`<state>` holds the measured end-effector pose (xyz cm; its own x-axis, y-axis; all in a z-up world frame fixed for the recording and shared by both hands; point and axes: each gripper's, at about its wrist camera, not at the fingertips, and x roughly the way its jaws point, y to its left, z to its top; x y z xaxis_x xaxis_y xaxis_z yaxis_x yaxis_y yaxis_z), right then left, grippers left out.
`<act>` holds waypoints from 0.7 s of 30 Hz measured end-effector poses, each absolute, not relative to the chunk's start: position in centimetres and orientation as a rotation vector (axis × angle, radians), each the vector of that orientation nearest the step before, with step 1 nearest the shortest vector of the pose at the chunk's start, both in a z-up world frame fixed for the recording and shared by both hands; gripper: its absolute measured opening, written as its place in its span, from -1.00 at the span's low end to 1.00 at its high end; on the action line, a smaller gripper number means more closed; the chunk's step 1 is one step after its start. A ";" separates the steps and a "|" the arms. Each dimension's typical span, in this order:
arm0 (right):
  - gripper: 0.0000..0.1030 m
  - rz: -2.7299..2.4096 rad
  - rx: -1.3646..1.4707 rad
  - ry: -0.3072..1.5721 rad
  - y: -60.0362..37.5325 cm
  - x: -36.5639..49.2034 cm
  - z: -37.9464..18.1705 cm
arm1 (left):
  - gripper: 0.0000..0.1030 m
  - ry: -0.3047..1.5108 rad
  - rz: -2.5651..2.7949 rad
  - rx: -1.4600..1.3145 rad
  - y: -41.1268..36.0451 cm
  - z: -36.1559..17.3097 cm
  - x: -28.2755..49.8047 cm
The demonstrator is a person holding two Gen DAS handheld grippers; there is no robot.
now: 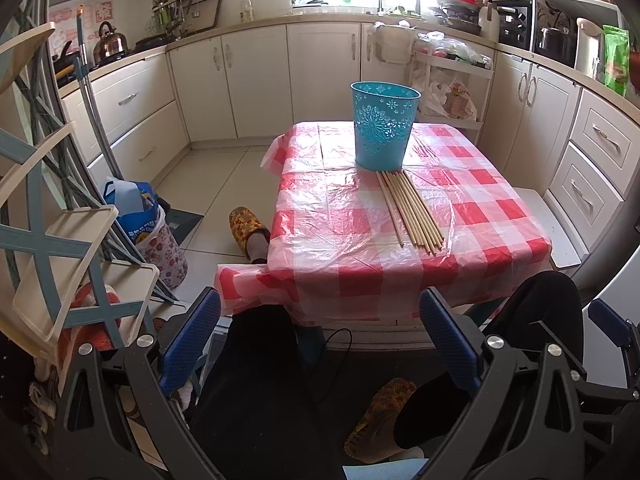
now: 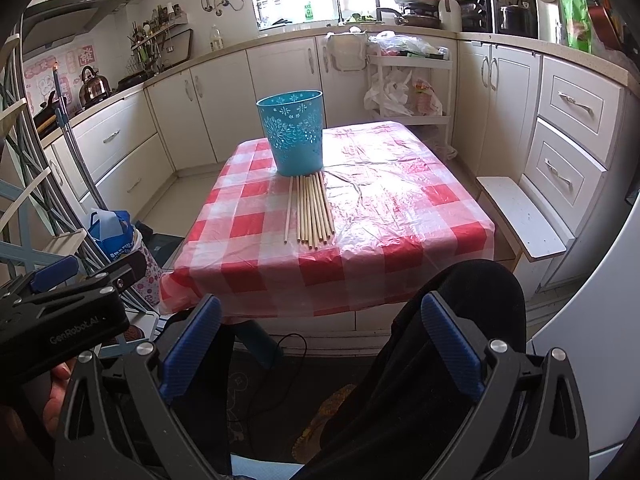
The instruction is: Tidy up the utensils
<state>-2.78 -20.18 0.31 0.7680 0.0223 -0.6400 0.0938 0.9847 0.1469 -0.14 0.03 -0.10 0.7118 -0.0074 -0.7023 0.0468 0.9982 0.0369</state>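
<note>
Several wooden chopsticks (image 1: 412, 210) lie side by side on the red-and-white checked table (image 1: 348, 248), just in front of an upright blue perforated bin (image 1: 382, 126). In the right wrist view the chopsticks (image 2: 310, 210) and the bin (image 2: 294, 132) sit left of the table's middle. My left gripper (image 1: 320, 320) is open and empty, held low before the table's near edge, above the person's lap. My right gripper (image 2: 322, 328) is open and empty, also short of the near edge. The left gripper's body shows at the left of the right wrist view (image 2: 64, 300).
White kitchen cabinets (image 1: 256, 80) ring the room. A folding rack (image 1: 60, 240) and a bag-filled bin (image 1: 148, 224) stand left of the table. A white bench (image 2: 520, 216) and a trolley with bags (image 2: 408, 92) stand right. The person's legs and slippers (image 1: 248, 228) are below.
</note>
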 end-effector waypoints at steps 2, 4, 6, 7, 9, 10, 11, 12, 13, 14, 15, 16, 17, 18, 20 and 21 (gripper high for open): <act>0.86 -0.040 0.173 0.697 -20.1 -3.0 0.4 | 0.85 0.772 -0.031 0.051 0.0 -0.1 -0.2; 0.86 -0.041 0.172 0.700 -20.1 -3.0 0.3 | 0.85 0.773 -0.034 0.049 0.0 -0.1 -0.2; 0.86 -0.042 0.168 0.702 -20.1 -3.2 0.2 | 0.85 0.776 -0.041 0.047 -0.1 -0.2 -0.2; 0.87 -0.043 0.168 0.702 -20.2 -3.1 0.3 | 0.85 0.783 -0.045 0.043 -0.1 -0.1 -0.2; 0.86 -0.044 0.167 0.702 -20.1 -3.2 0.3 | 0.85 0.788 -0.049 0.042 -0.1 -0.1 -0.2; 0.86 -0.044 0.167 0.705 -20.0 -3.2 0.2 | 0.85 0.797 -0.054 0.031 -0.1 -0.1 -0.1; 0.86 -0.045 0.167 0.706 -20.0 -3.2 0.2 | 0.85 0.797 -0.055 0.030 -0.1 -0.1 -0.1; 0.87 -0.045 0.167 0.707 -20.0 -3.2 0.2 | 0.85 0.801 -0.056 0.023 -0.1 -0.1 -0.1; 0.86 -0.046 0.167 0.708 -20.0 -3.2 0.2 | 0.85 0.815 -0.063 0.006 0.0 -0.1 0.0; 0.86 -0.046 0.167 0.707 -20.0 -3.2 0.1 | 0.85 0.815 -0.063 0.006 0.0 -0.1 -0.1; 0.86 -0.047 0.168 0.708 -20.1 -3.2 0.1 | 0.85 0.819 -0.062 0.004 0.1 -0.1 0.0; 0.86 -0.047 0.168 0.709 -20.1 -3.3 0.1 | 0.85 0.832 -0.063 0.000 0.1 -0.1 0.0; 0.86 -0.047 0.167 0.710 -20.0 -3.3 0.1 | 0.85 0.837 -0.061 0.001 0.1 -0.1 0.1; 0.86 -0.047 0.166 0.710 -20.0 -3.3 0.1 | 0.85 0.836 -0.053 0.019 0.1 -0.2 0.1; 0.86 -0.048 0.165 0.712 -20.0 -3.3 0.0 | 0.85 0.842 -0.050 0.026 0.1 -0.3 0.1; 0.86 -0.048 0.164 0.713 -19.9 -3.4 0.0 | 0.85 0.839 -0.045 0.037 0.0 -0.3 0.1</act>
<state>-3.35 -19.94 0.00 0.7561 0.0120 -0.6543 0.1000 0.9860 0.1337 0.11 0.00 -0.28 0.6677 -0.0249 -0.7440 0.0543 0.9984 0.0153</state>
